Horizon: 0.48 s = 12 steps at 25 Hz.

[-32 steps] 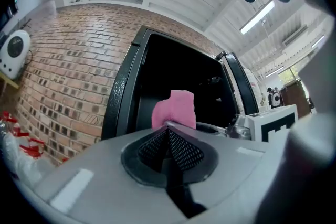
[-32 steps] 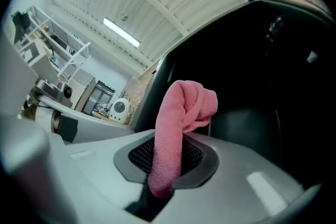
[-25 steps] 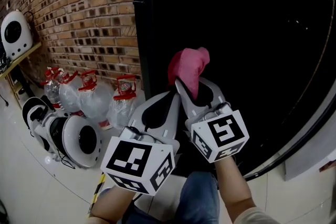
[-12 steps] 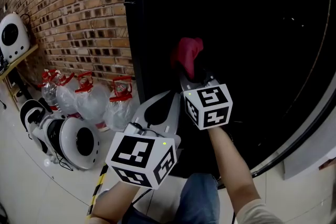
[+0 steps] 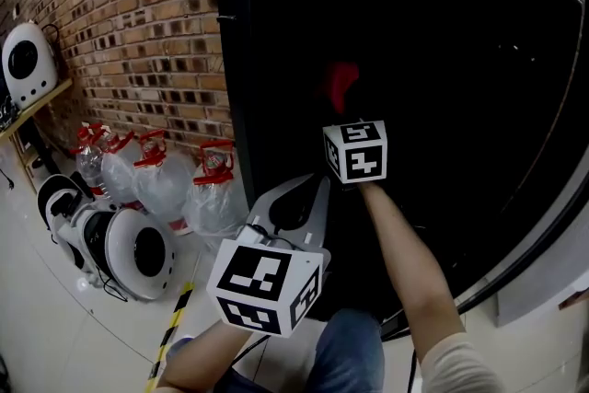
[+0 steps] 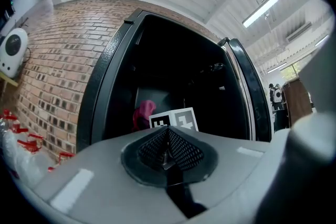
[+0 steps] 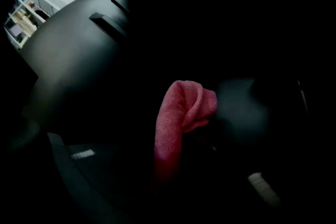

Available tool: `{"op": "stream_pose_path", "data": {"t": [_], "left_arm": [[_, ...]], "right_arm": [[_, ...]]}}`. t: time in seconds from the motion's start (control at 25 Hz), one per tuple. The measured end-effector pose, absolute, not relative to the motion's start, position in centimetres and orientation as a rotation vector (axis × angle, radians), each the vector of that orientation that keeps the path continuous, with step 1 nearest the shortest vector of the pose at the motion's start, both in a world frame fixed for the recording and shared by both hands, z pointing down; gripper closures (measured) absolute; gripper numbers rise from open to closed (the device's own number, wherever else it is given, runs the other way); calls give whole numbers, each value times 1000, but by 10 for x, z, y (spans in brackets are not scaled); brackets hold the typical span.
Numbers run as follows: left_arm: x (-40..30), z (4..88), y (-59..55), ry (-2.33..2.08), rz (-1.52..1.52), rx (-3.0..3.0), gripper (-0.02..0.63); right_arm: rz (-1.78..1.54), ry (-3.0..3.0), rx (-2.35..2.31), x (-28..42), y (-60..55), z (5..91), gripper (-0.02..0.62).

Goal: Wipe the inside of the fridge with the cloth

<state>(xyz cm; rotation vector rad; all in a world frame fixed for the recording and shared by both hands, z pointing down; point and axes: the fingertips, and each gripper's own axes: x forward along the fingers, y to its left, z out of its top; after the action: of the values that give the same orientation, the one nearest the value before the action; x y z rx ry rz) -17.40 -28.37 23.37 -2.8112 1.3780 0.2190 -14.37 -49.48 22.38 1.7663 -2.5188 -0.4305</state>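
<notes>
Both jaws of the right tool [image 5: 342, 115] pinch the pink cloth [image 7: 181, 113] inside the dark fridge [image 5: 479, 69]; the left tool [image 5: 311, 190], pressed together and empty, hovers outside the opening

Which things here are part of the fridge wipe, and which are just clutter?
Job:
- pink cloth, clamped in the right gripper
- black fridge, standing open
- left gripper, shut and empty, outside the fridge

Lying about:
- water bottles with red caps, by the brick wall
- white round devices on the floor
</notes>
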Motion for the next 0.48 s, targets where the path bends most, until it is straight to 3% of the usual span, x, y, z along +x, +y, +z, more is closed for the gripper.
{"op": "stream_pose_path", "data": {"t": [0.48], "left_arm": [[-176, 238, -289, 1418, 193, -2778, 592]], "right_arm": [[-335, -2470, 1888, -114, -529, 232, 535]]}}
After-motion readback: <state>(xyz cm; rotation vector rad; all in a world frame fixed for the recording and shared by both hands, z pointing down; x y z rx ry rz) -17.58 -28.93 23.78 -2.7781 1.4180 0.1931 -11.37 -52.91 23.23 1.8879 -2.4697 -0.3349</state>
